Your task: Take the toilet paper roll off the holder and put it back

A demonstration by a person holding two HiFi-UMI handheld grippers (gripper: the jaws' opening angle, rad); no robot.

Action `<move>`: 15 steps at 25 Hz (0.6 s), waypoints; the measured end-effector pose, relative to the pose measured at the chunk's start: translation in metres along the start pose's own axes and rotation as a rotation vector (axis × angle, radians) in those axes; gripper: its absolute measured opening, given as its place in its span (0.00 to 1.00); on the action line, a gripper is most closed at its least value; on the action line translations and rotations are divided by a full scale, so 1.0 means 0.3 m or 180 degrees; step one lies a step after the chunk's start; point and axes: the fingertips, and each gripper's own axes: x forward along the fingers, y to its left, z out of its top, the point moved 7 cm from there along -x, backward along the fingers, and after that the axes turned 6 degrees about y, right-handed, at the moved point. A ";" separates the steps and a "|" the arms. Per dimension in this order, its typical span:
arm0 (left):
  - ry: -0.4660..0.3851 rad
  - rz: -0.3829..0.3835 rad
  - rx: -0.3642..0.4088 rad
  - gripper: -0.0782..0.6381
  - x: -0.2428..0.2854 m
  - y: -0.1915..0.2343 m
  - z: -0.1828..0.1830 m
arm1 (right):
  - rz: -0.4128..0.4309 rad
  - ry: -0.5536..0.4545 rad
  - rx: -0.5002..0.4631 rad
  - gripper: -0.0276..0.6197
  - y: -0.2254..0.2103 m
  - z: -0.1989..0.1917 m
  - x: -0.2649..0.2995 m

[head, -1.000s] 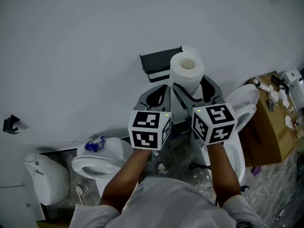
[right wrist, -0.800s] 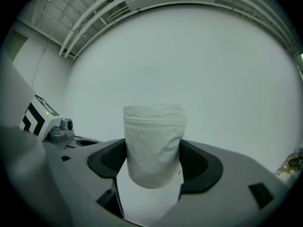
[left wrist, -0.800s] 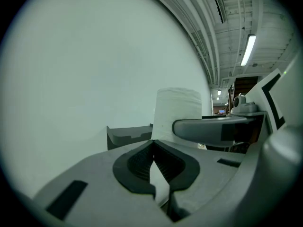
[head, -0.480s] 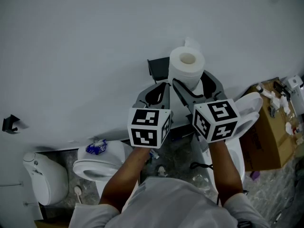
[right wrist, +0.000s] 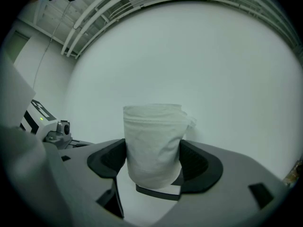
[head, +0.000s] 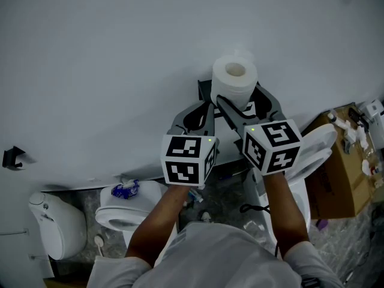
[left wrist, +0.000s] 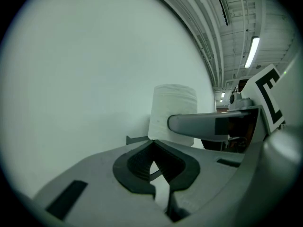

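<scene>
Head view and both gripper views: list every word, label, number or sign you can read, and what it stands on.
No legible words or numbers in any view.
Left marker cube and right marker cube: black-and-white square code patterns, no text.
Blue packet: print too small to read.

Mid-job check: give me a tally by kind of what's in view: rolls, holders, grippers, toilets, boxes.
toilet paper roll: 1
holder: 1
grippers: 2 (left gripper, right gripper)
toilets: 2 (left toilet, right toilet)
white fixture, far left, kind unclear: 1
cardboard box: 1
Total: 8
</scene>
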 end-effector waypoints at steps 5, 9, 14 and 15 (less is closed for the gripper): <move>-0.0008 0.0016 -0.0048 0.12 0.012 0.066 0.001 | 0.0013 0.0020 -0.0019 0.58 0.013 0.014 0.066; 0.0005 0.0015 -0.0076 0.12 0.026 0.106 -0.003 | 0.0022 0.0067 -0.0019 0.58 0.016 0.009 0.116; -0.0014 -0.0018 -0.0097 0.12 0.046 0.122 0.004 | 0.0008 0.0120 0.0007 0.58 0.000 -0.005 0.151; -0.0016 -0.0020 -0.0097 0.12 0.049 0.123 0.005 | 0.0012 0.0134 0.0016 0.58 -0.003 -0.008 0.156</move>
